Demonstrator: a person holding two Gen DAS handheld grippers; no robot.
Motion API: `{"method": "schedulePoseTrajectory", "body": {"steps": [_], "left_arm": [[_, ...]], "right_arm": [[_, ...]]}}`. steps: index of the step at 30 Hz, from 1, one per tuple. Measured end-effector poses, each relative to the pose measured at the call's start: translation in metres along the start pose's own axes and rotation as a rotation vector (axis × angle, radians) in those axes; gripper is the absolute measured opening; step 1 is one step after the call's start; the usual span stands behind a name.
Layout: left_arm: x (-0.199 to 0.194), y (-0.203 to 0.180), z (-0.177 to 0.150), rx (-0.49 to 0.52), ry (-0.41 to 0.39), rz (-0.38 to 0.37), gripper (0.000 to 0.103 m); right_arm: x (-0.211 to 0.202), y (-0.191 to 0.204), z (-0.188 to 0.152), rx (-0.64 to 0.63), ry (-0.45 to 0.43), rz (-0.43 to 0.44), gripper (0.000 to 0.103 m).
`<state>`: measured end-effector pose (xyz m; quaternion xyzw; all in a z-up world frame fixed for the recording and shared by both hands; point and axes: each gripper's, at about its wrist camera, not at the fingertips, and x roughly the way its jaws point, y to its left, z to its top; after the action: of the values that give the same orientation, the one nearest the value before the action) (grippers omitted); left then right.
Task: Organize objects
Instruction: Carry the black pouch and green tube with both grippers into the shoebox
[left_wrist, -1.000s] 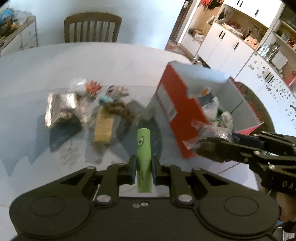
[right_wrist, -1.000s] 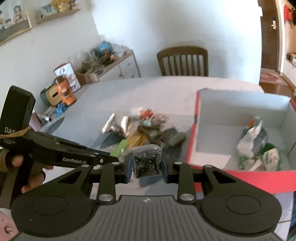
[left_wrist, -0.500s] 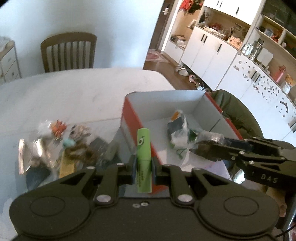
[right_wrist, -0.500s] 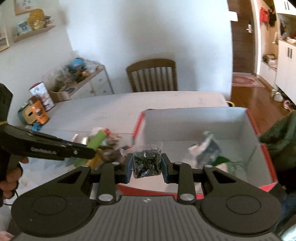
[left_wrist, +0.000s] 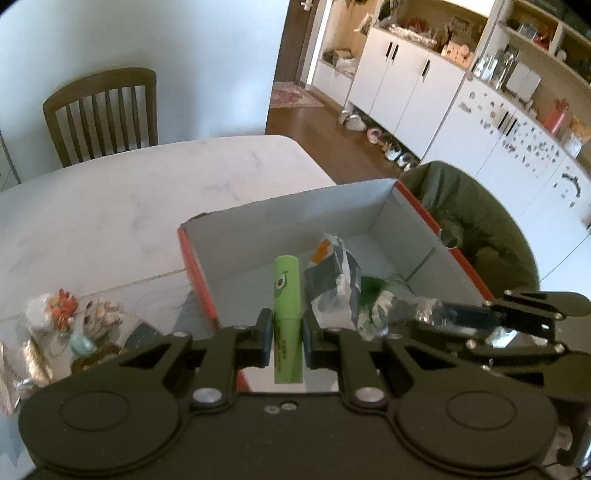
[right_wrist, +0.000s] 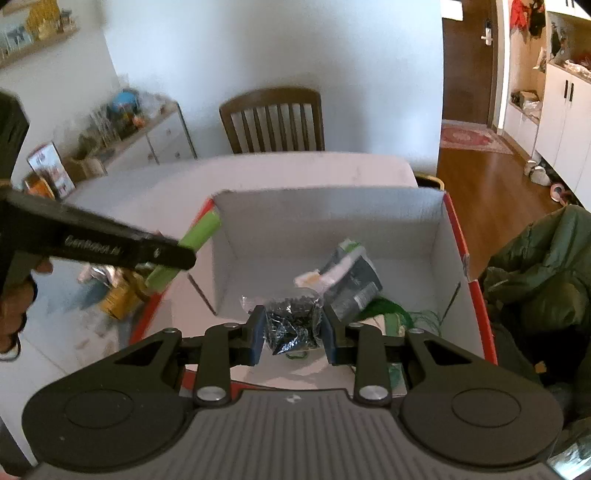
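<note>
- Whereas a second ago both grippers hung over the pile of small things with the box off to the right, both views now look down into the open red box, which fills the middle of each frame.
- Over the same second the pile of small things has slid to the lower left edge of the left wrist view; the grips on both held items look unchanged.
- Left gripper is clamped on a green tube, which stands upright between the fingers just above the near left wall of the box; in the right wrist view the same tube shows at middle left, crossing the box's left corner.
- Right gripper is closed on a small clear bag of dark bits, held over the inside of the box near its front wall.
- Inside the box, centre right of both views, lie a dark and white packet and something green beside it.
- Under the box is a pale marble-look table; a wooden chair stands at its far side, upper left in the left wrist view.
- White cupboards line the upper right, and a dark green coat lies just right of the box.
</note>
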<state>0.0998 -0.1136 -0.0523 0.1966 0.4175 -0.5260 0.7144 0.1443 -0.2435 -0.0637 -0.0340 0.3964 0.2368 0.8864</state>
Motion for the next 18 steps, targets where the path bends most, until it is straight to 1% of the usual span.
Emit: {"method": "schedulePoseTrajectory", "body": {"steps": [6, 14, 18], "left_arm": [[0.038, -0.013, 0.013, 0.043, 0.052, 0.036, 0.015], [0.085, -0.016, 0.020, 0.074, 0.135, 0.079, 0.015], [0.101, -0.020, 0.022, 0.099, 0.162, 0.103, 0.015]], "right_arm": [[0.024, -0.013, 0.000, -0.013, 0.079, 0.017, 0.031], [0.058, -0.019, 0.000, -0.081, 0.202, 0.047, 0.031], [0.068, -0.020, 0.002, -0.138, 0.235, 0.062, 0.031]]}}
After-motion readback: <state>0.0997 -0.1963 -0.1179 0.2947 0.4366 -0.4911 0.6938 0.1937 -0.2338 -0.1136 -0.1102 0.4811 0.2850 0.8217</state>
